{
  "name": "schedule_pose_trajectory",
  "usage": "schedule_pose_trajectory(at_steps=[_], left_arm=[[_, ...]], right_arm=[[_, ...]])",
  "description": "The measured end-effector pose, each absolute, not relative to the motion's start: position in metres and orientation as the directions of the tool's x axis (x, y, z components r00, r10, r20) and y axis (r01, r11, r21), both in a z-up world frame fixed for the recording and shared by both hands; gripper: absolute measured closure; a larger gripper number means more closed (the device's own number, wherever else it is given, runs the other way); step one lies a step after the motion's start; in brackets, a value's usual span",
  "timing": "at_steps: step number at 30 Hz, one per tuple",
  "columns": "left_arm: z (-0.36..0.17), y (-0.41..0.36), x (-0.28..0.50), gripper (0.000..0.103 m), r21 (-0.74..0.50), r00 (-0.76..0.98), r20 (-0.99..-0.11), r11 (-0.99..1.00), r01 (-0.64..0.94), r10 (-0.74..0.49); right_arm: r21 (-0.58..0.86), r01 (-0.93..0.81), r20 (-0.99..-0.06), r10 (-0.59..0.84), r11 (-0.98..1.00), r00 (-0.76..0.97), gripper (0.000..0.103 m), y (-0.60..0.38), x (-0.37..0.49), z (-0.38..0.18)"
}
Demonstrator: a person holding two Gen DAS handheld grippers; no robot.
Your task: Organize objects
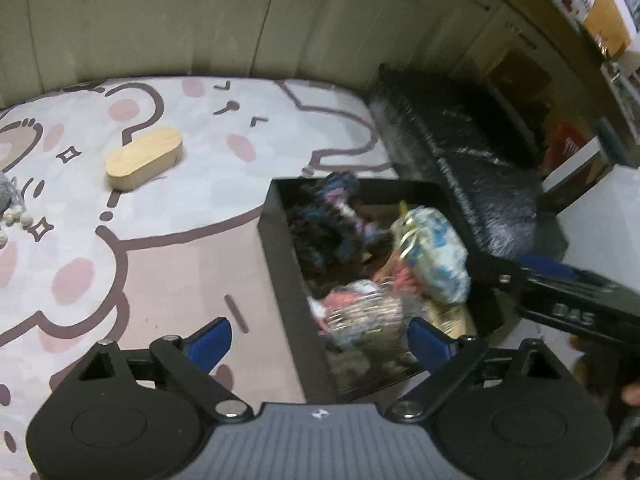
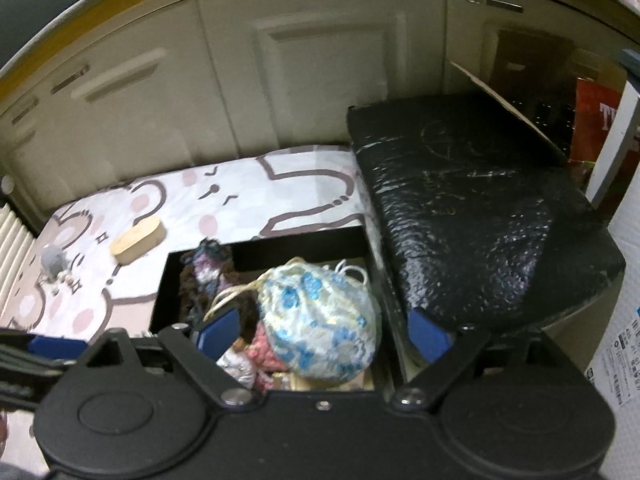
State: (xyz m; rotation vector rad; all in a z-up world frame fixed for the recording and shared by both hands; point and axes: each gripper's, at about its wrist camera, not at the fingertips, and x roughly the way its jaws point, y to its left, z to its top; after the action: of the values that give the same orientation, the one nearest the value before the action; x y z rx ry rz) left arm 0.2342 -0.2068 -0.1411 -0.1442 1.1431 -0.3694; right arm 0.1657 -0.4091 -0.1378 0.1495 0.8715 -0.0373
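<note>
A black open box (image 1: 280,256) (image 2: 162,284) sits on a cartoon-print mat and holds several soft items: a blue-and-white drawstring pouch (image 1: 434,252) (image 2: 324,320), a dark knitted toy (image 1: 332,220) (image 2: 206,268) and a pink knitted piece (image 1: 344,296) (image 2: 262,350). My left gripper (image 1: 320,338) is open and empty over the box's near left corner. My right gripper (image 2: 324,332) is open and empty above the pouch; it also shows in the left wrist view (image 1: 568,296). A wooden oval case (image 1: 144,158) (image 2: 138,240) and a small grey knitted toy (image 2: 54,262) lie on the mat.
The mat (image 1: 180,248) (image 2: 248,200) runs back to cream cabinet doors (image 1: 180,20) (image 2: 320,60). A black bubble-wrapped bundle (image 1: 464,168) (image 2: 472,208) lies right of the box. Cardboard and red packaging (image 2: 596,120) stand at the far right.
</note>
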Motion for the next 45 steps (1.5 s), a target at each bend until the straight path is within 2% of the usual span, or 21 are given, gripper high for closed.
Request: schedule_pose_trajectory(at_steps=[4, 10, 15, 18, 35, 45], left_arm=[[-0.150, -0.208, 0.235, 0.009, -0.267, 0.356, -0.872, 0.936, 0.228, -0.336], [-0.163, -0.220, 0.233, 0.008, -0.231, 0.323, -0.892, 0.932, 0.279, -0.318], [-0.180, -0.232, 0.230, 0.008, -0.130, 0.315, -0.918, 0.935, 0.331, -0.240], [-0.187, -0.231, 0.235, 0.008, -0.113, 0.304, -0.927, 0.937, 0.330, -0.218], [-0.148, -0.217, 0.227, 0.005, -0.159, 0.378, -0.884, 0.936, 0.313, -0.276], [-0.126, -0.203, 0.215, 0.005, -0.146, 0.430, -0.859, 0.938, 0.315, -0.278]], right_arm=[[0.122, 0.068, -0.776, 0.052, 0.990, 0.628, 0.025, -0.404, 0.162, -0.136], [0.175, 0.064, -0.808, 0.106, 0.983, 0.580, 0.031, -0.401, 0.165, -0.142], [0.167, 0.069, -0.818, 0.099, 0.984, 0.567, 0.031, -0.397, 0.165, -0.146], [0.166, 0.073, -0.821, 0.097, 0.983, 0.563, 0.031, -0.397, 0.164, -0.147], [0.169, 0.108, -0.800, 0.072, 0.980, 0.596, 0.031, -0.401, 0.151, -0.133], [0.160, 0.144, -0.760, 0.029, 0.977, 0.650, 0.019, -0.397, 0.137, -0.117]])
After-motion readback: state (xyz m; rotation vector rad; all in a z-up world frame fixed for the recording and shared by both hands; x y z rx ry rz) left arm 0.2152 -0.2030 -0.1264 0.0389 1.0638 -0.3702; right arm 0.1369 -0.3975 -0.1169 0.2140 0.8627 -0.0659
